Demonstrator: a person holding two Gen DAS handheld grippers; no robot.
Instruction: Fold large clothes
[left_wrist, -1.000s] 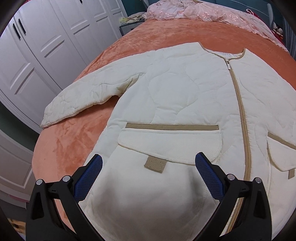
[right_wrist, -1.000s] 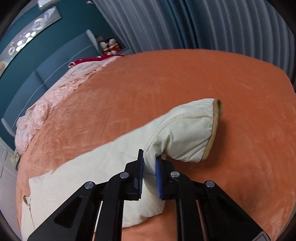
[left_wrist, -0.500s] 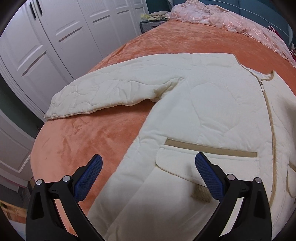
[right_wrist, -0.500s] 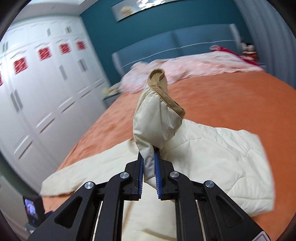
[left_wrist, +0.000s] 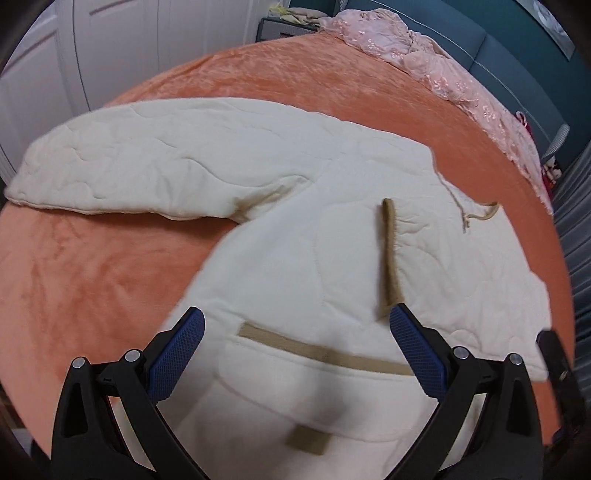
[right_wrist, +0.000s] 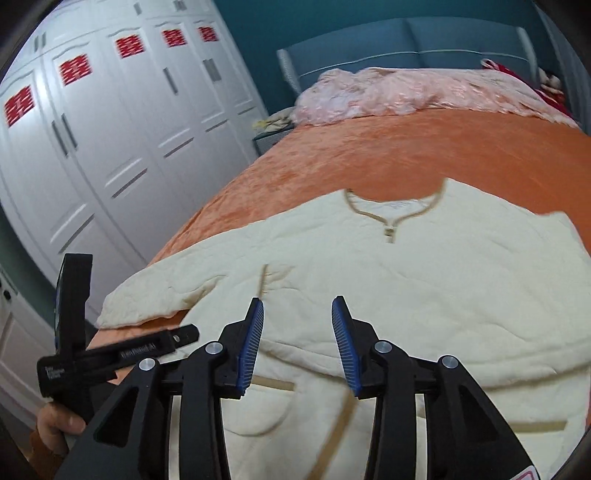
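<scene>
The right gripper (right_wrist: 297, 345) has let go, jaws now parted and empty, leaving the sleeve (left_wrist: 424, 236) folded across the jacket (left_wrist: 295, 266), while the left gripper (left_wrist: 295, 354) hovers wide open, ready for the other sleeve (left_wrist: 140, 173).

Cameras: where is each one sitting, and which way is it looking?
Left wrist: sits on the left gripper, looking down its open fingers at the cream jacket on the orange bed; only the gripper's own fingers show.
Right wrist: sits on the right gripper, looking over the jacket toward the blue headboard and white wardrobe; its open fingers, the left gripper and the person's left hand show.
Shared: the jacket, the bed, the pink bedding.
</scene>
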